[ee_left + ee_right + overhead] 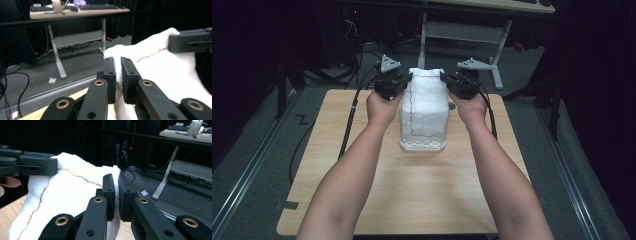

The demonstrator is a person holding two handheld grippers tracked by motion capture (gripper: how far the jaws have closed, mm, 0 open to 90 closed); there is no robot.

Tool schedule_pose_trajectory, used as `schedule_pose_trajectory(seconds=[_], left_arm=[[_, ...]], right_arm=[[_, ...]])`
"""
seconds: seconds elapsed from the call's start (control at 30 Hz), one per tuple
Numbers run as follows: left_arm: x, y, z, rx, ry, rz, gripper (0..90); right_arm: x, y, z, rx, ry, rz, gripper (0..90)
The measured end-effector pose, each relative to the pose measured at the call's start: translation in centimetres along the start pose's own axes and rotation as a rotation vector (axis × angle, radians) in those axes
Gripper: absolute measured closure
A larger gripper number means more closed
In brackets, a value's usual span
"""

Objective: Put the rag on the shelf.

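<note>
The white towel (424, 107) hangs above the middle of the wooden table (412, 200), its lower edge on the tabletop. The left gripper (408, 80) pinches its top left corner and the right gripper (444, 79) pinches its top right corner, both jaws closed on the cloth

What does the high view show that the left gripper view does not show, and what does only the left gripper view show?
High view alone: both forearms, the wooden table, and the white towel hanging full length over the table between the left gripper and the right gripper.

Left gripper view alone: its jaws closed on the towel's corner, the coloured stitching along the hem, and keyboards on a far desk.

Both: the towel held up by two corners, and the desk's grey legs.
</note>
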State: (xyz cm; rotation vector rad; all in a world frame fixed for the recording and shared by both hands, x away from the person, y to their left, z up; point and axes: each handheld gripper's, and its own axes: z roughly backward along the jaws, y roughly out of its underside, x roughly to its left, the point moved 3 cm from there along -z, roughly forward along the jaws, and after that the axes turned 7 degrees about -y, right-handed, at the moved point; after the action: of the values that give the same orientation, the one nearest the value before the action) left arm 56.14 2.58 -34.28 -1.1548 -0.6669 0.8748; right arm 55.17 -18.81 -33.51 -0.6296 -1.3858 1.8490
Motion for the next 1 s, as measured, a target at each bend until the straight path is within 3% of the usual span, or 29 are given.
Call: schedule_pose_trajectory(seconds=[0.2, 0.33, 0.63, 0.73, 0.83, 1.0], left_arm=[[0.5, 1.0, -1.4, 0.051, 0.002, 0.021, 83.3], [0.9, 2.2, -2.6, 0.116, 0.019, 0.02, 83.0], [1.3, 4.1, -3.6, 0.168, 0.05, 0.062, 82.3], [1.3, 4.3, -3.7, 0.188, 0.027, 0.043, 77.8], [1.7, 4.1, -3.4, 0.17, 0.003, 0.057, 68.8], [2.1, 3.7, -2.6, 0.144, 0.002, 0.097, 65.6]], right_arm=[[-0.5, 0.6, -1.0, 0.033, 0.004, -0.009, 85.5], [-0.7, 1.3, -1.7, 0.062, 0.006, -0.01, 85.5], [-1.5, 3.3, -3.0, 0.111, 0.002, -0.038, 85.0], [-1.6, 3.5, -3.1, 0.118, 0.02, -0.041, 82.1], [-1.8, 3.3, -2.8, 0.103, 0.018, -0.054, 80.5], [-1.6, 3.0, -2.3, 0.108, 0.033, -0.037, 79.0]])
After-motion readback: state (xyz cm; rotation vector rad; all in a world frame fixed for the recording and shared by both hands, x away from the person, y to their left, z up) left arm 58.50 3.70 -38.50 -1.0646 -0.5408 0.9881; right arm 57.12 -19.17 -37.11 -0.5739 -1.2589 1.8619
